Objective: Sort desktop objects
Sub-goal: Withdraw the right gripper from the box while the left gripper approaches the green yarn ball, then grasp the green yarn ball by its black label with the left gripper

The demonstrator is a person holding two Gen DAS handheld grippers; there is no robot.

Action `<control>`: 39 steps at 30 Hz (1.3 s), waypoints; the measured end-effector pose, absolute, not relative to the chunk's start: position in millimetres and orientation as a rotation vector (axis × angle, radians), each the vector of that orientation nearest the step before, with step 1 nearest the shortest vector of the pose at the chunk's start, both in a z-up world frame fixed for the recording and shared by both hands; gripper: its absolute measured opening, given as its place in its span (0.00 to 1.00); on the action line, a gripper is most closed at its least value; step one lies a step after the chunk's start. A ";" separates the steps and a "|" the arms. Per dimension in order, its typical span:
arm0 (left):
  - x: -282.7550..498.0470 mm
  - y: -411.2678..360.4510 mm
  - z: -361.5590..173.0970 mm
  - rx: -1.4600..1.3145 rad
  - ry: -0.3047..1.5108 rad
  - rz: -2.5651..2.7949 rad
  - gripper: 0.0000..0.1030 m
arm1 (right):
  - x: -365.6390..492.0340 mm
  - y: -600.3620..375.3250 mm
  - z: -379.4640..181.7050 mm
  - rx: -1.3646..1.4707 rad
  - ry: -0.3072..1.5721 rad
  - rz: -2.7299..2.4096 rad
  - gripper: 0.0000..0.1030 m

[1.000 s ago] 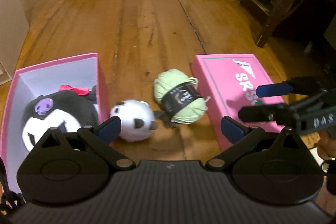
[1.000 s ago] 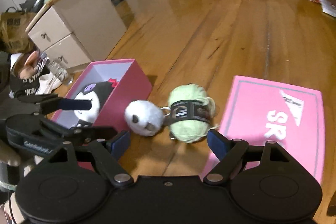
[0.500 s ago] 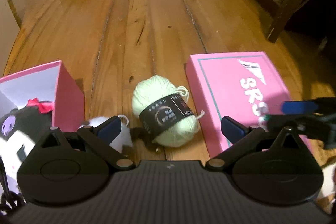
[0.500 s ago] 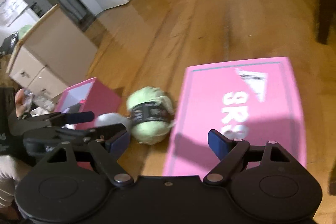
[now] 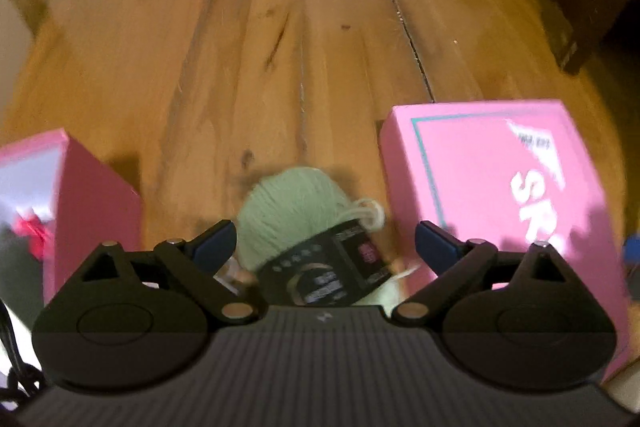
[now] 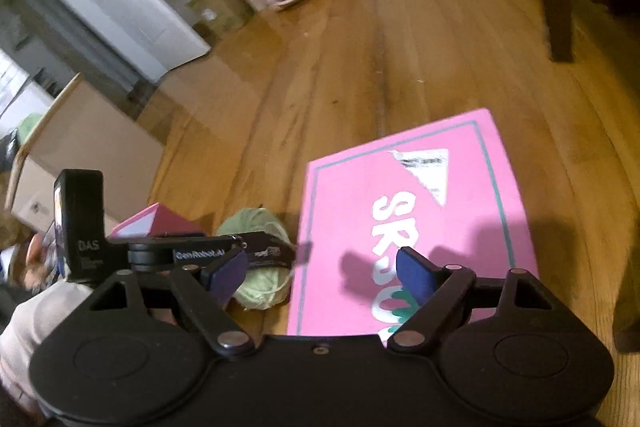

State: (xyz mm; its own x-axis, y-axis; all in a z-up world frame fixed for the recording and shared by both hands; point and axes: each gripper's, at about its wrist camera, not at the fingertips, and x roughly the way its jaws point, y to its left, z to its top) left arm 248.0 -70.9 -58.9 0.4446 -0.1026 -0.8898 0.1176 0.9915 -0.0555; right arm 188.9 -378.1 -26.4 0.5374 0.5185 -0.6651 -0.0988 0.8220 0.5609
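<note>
Left wrist view: green yarn ball [image 5: 298,211] lies on the wooden floor [image 5: 280,47], in the gap between the open pink box [image 5: 96,203] and the flat pink lid [image 5: 508,195]. Black paper band [image 5: 328,271] wraps its near half; loose strand end curls at upper right.

Left hand-held gripper [image 5: 326,241] spread wide, empty, blue pads either side of the ball, not touching. Judged step: closing on the yarn to lift it.

- Go lower first; pads sit high on the ball.
- Squeeze across the band, where the winding is firmest; bare yarn will squash and slip.
- Mind the loose strand catching on the lid's edge.

Right wrist view: right hand-held gripper [image 6: 320,273] also wide, empty, hovering over the lid [image 6: 420,219]. Keep it clear of the left one's lift path towards the box.
</note>
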 end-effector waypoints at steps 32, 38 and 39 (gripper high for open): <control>251.8 -81.0 -88.2 0.151 1.141 -0.229 0.79 | 191.0 -380.6 -30.4 0.469 0.946 0.332 0.84; 252.2 -79.5 -98.2 0.145 1.159 -0.217 0.66 | 193.4 -375.2 -30.7 0.461 0.955 0.342 0.84; 249.9 -79.7 -95.8 0.141 1.151 -0.223 0.65 | 193.7 -374.2 -31.8 0.458 0.959 0.342 0.84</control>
